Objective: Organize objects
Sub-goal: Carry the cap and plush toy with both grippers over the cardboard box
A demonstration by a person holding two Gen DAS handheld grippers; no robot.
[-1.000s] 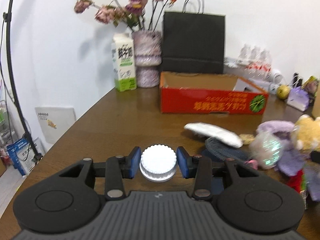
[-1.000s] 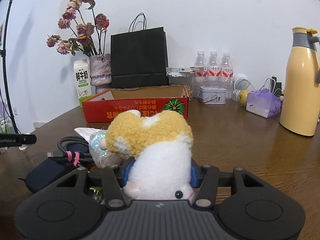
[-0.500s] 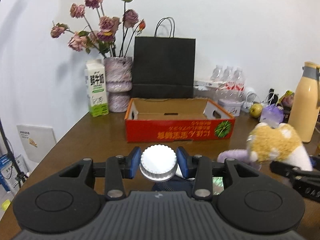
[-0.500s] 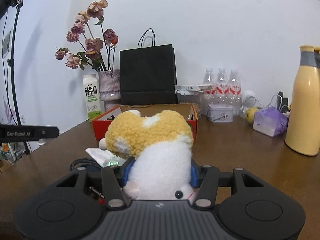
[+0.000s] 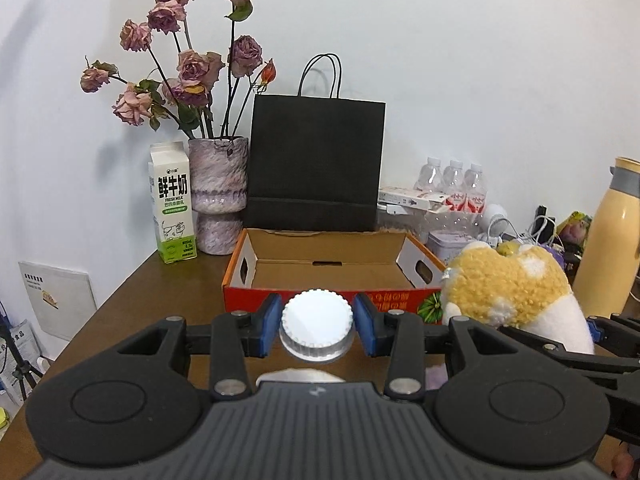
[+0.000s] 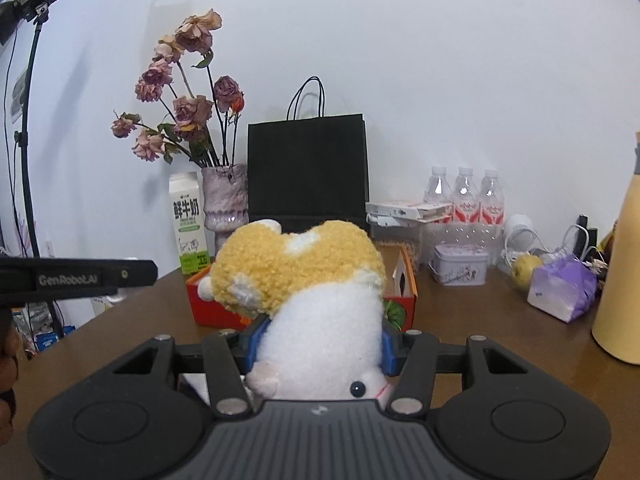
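Note:
My left gripper (image 5: 317,325) is shut on a white ribbed jar lid (image 5: 317,320), held above the brown table just in front of the red cardboard box (image 5: 328,276). The box is open at the top and looks empty inside. My right gripper (image 6: 318,340) is shut on a yellow and white plush toy (image 6: 312,288), lifted off the table; the toy also shows at the right of the left wrist view (image 5: 516,292). In the right wrist view the red box (image 6: 404,284) lies behind the toy, mostly hidden by it.
Behind the box stand a black paper bag (image 5: 316,160), a vase of dried roses (image 5: 218,192) and a milk carton (image 5: 172,208). Water bottles (image 6: 464,196), a tin (image 6: 460,264), a purple pouch (image 6: 564,288) and a yellow thermos (image 5: 612,236) crowd the right side. A light stand (image 6: 24,128) rises at left.
Both grippers have risen with their loads and moved toward the red box. The clutter on the table has dropped out of the left wrist view, and the box's inside now shows.

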